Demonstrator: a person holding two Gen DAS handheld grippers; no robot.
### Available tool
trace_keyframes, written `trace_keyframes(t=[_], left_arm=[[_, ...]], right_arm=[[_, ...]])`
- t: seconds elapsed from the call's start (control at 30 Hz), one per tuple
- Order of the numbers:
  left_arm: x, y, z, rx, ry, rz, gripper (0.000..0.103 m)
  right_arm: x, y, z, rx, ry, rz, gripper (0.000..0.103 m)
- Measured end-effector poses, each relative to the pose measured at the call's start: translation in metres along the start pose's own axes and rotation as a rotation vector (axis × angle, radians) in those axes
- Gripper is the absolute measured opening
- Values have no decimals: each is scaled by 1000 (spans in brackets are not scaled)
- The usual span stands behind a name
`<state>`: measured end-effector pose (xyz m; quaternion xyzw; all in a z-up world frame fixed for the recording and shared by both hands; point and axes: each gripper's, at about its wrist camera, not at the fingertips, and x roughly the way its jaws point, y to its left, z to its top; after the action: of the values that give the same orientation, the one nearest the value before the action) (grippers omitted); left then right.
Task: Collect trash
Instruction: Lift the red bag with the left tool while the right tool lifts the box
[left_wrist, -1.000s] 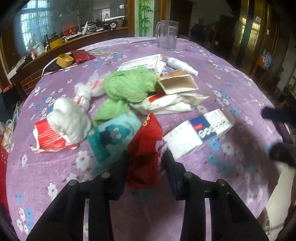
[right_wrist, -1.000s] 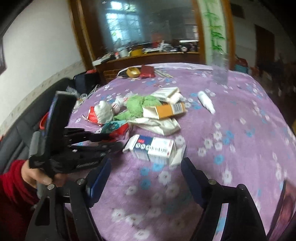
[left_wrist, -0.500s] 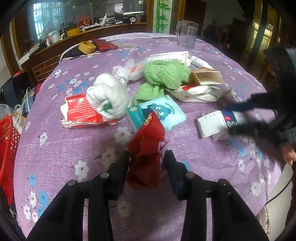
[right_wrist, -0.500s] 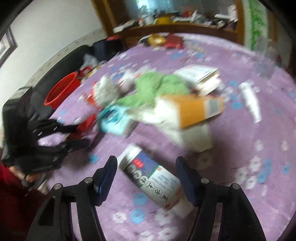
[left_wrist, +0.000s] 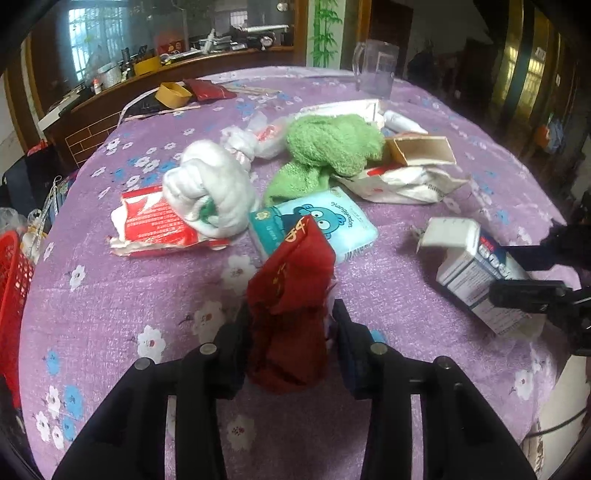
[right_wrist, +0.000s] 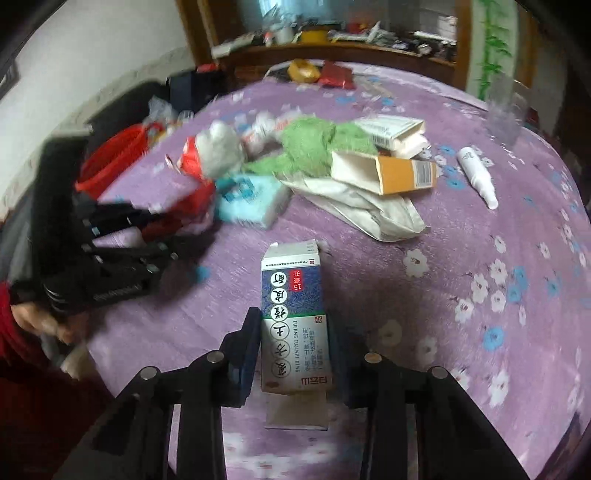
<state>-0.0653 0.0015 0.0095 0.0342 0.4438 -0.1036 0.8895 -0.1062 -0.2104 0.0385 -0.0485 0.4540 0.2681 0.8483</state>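
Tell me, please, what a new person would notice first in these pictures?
First, the heap of trash in the middle of the purple flowered tablecloth, topped by a green towel. Next, the red packet clamped upright in the left gripper. Then the blue-and-white medicine box between the closing jaws of the right gripper.

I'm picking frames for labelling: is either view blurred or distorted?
Left wrist view: sharp, red packet crisp, fisheye bends the table edge. Right wrist view: motion blur smears the left gripper and the pile; the box stays readable.
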Motion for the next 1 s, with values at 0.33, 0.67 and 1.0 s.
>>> trace_keyframes(t=[0.33,0.67,1.0], left_arm=[[-48,2,-11,-41,-210,91,39],[-56,6,-15,-49,-225,96,39],[-63,8,-16,-52,-235,100,39]], right_arm=[[-21,25,-7,244,-275,-32,38],[-21,50,-11,222,-286,-90,38],[-23,59,-10,191,-285,-92,38]])
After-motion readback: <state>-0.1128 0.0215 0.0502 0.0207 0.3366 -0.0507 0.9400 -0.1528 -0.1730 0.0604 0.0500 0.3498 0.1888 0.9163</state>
